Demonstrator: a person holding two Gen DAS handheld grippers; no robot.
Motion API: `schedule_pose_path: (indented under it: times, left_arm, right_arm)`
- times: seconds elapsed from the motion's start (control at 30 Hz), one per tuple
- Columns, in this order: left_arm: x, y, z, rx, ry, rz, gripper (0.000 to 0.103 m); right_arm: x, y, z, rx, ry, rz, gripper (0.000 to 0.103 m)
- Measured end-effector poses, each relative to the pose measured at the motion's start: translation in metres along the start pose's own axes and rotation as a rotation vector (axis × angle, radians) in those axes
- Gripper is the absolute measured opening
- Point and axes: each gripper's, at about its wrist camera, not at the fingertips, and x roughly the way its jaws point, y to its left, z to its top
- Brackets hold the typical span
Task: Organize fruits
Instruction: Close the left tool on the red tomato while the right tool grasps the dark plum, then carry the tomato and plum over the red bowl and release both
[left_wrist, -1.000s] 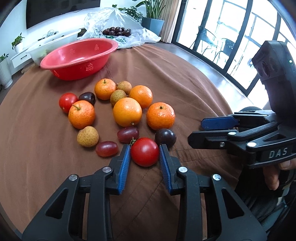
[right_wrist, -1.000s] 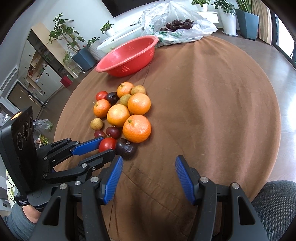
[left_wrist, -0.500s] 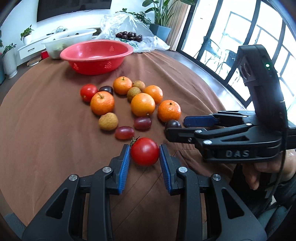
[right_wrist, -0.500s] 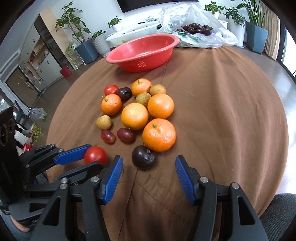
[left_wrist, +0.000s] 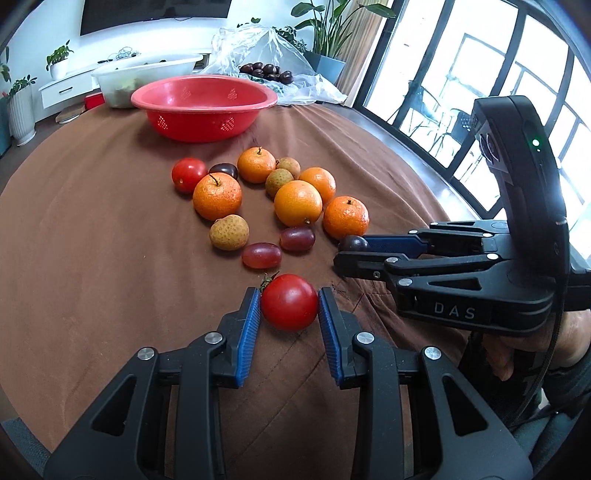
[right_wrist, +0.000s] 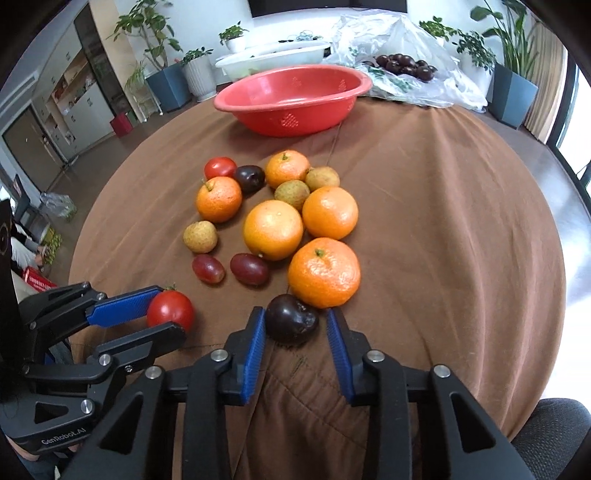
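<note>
1. Holding a red tomato (left_wrist: 289, 307), the left gripper (left_wrist: 288, 314) has both blue pads pressed against its sides, just in front of the fruit group on the brown tablecloth (left_wrist: 92, 258).
2. From the right wrist view, the same tomato (right_wrist: 170, 311) sits between the blue pad and the black finger of the left gripper (right_wrist: 162, 314), at the near-left side of the red basket (right_wrist: 291, 99).
3. The right gripper (right_wrist: 295, 325) has its fingers set narrow around a dark plum (right_wrist: 291, 323); the left pad seems to touch the plum, but a small gap shows at the right pad, so I cannot tell if the grip is complete.
4. In the left wrist view, the plum (left_wrist: 352, 243) shows only partly at the tip of the right gripper (left_wrist: 351, 254), and it lies just beside an orange mandarin (left_wrist: 346, 217).
5. The red basket (left_wrist: 204, 107) stands at the far side of the tablecloth, and all loose fruits lie in front of it, well apart from it.
6. Nearest to the basket are a second tomato (right_wrist: 220, 168), another dark plum (right_wrist: 250, 178) and a mandarin with stem (right_wrist: 287, 168).
7. Further from the basket lie a big orange (right_wrist: 272, 229), two red grapes (right_wrist: 208, 268), and one brownish longan (right_wrist: 200, 236).
8. Behind the basket, a clear plastic bag (right_wrist: 406, 70) holds more dark plums, and a white tub (right_wrist: 273, 59) stands beside it.
</note>
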Motion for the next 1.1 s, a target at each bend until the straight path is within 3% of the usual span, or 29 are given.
schedule_pose_path:
  times: [0.7, 1.1]
  left_arm:
    - [-0.012, 0.013, 0.009, -0.031, -0.035, 0.020, 0.030]
    - [-0.036, 0.053, 0.066, -0.040, -0.118, 0.089, 0.030]
  right_arm:
    - [-0.034, -0.011, 0.000, 0.071, -0.017, 0.144, 0.030]
    - [-0.056, -0.064, 0.041, 0.129, -0.121, 0.081, 0.030]
